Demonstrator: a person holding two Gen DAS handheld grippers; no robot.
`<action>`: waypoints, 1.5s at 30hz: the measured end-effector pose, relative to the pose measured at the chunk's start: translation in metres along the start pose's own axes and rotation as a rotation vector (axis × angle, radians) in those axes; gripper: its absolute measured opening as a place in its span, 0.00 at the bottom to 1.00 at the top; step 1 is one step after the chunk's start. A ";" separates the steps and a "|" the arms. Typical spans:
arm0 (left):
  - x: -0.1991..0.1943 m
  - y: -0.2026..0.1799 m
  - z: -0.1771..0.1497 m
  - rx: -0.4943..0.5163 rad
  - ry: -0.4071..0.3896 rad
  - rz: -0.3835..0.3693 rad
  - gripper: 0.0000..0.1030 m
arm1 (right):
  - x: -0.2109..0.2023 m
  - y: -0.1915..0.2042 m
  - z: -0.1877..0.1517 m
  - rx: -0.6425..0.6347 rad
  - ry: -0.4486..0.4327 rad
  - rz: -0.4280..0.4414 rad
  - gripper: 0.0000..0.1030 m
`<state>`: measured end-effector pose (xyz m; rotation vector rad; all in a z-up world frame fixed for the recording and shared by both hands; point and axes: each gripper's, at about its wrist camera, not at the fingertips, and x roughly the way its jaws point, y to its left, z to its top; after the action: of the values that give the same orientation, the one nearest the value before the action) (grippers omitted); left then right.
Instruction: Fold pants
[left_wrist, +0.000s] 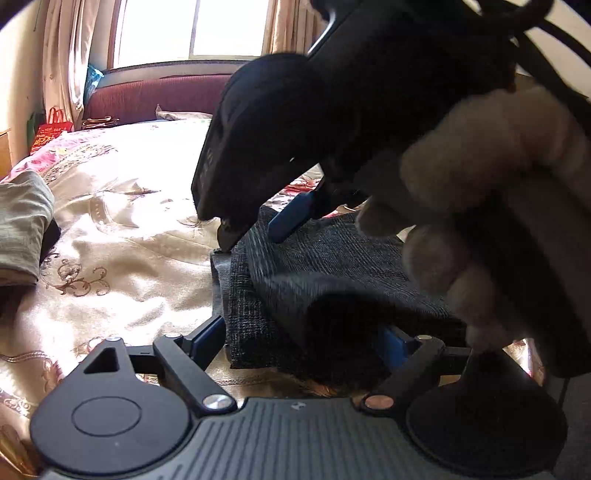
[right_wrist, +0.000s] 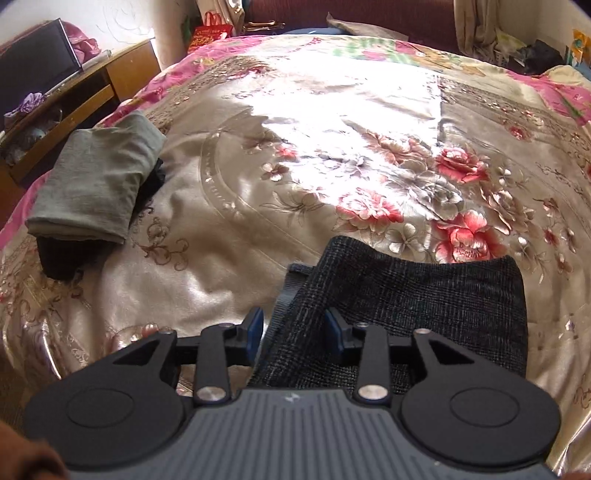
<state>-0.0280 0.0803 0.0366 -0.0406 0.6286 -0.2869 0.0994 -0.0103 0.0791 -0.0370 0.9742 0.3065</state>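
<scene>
Dark grey checked pants (right_wrist: 424, 295) lie folded in a thick stack on the floral bedspread (right_wrist: 332, 129). My right gripper (right_wrist: 294, 330) stands open over the stack's left edge; the fabric runs between its blue pads, and the left pad is clear of it. In the left wrist view the pants (left_wrist: 332, 266) fill the middle, and the right gripper (left_wrist: 258, 236), held by a gloved hand (left_wrist: 498, 221), tips down onto their far corner. My left gripper (left_wrist: 301, 341) is spread wide at the stack's near edge. Cloth hides part of its right finger (left_wrist: 395, 343).
A folded grey-green garment (right_wrist: 96, 184) rests on a dark one at the bed's left side, also seen in the left wrist view as the same garment (left_wrist: 22, 229). A wooden desk (right_wrist: 92, 81) and a red bag (right_wrist: 210, 35) stand beyond the bed.
</scene>
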 end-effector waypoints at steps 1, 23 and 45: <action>-0.001 0.002 0.000 -0.008 -0.003 0.015 0.95 | -0.007 0.000 0.001 -0.008 -0.018 0.017 0.35; -0.025 -0.020 0.029 0.156 -0.052 0.154 0.96 | -0.009 -0.093 -0.033 0.001 -0.111 -0.029 0.36; 0.085 -0.024 0.044 0.167 0.255 0.282 1.00 | -0.002 -0.146 -0.066 0.111 -0.140 0.025 0.36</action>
<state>0.0572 0.0312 0.0269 0.2469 0.8509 -0.0703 0.0850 -0.1612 0.0279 0.0971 0.8520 0.2738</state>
